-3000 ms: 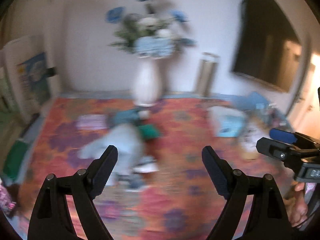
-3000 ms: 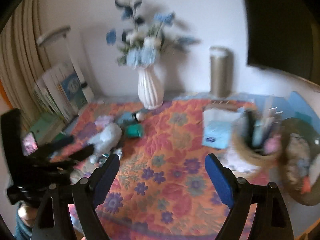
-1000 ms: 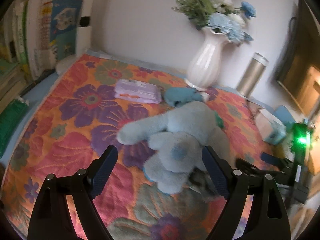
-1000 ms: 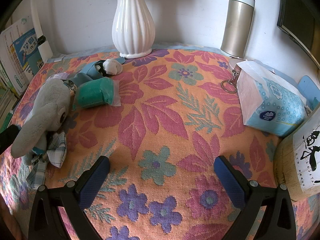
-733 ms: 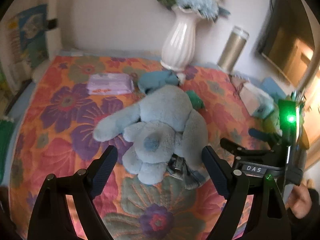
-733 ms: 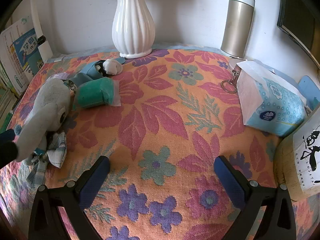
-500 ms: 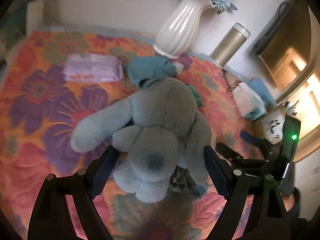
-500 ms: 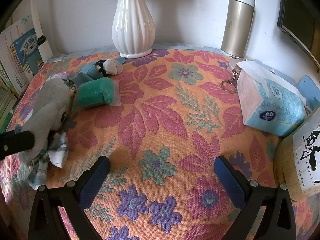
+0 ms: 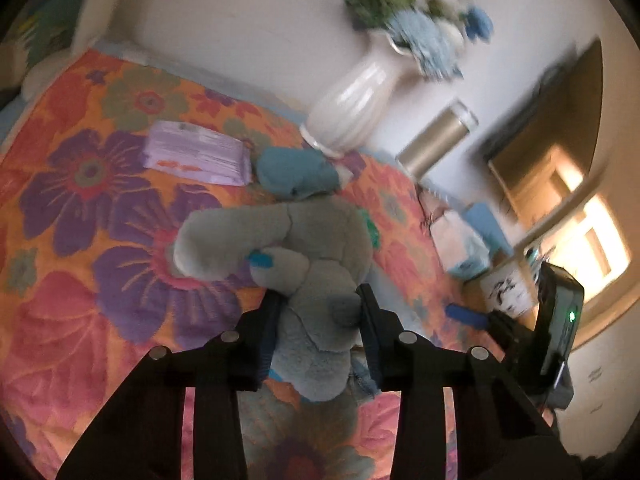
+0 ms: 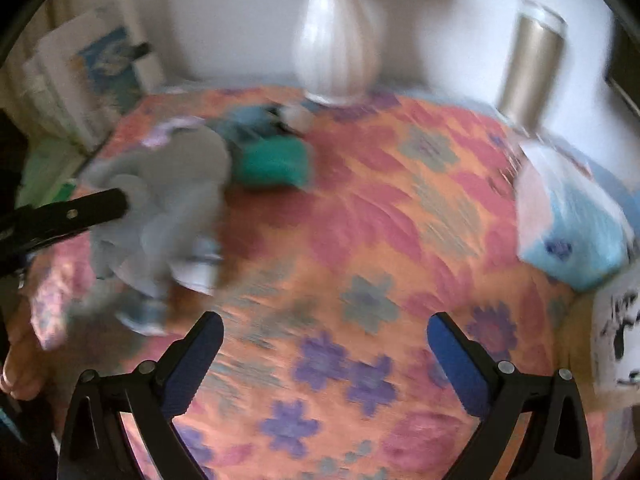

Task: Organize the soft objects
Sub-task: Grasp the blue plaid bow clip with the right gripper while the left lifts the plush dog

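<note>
**Left gripper clamped on plush toy**

The left gripper [image 9: 320,328] has just closed; its jaws pinch the grey plush toy [image 9: 308,248] lying near the left edge of the floral tablecloth [image 10: 360,240]. The right gripper [image 10: 324,340] hovers with jaws spread, empty. Beyond the toy: teal cloth [image 9: 296,174], white vase [image 9: 352,112] at the far edge.

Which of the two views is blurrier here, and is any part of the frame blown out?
Right wrist view: heavy motion blur smears the grey plush toy, vase and floral cloth. Left wrist view: sharper on the toy, shut in the left gripper, though the flowers blur and a bright window overexposes the right edge.
</note>
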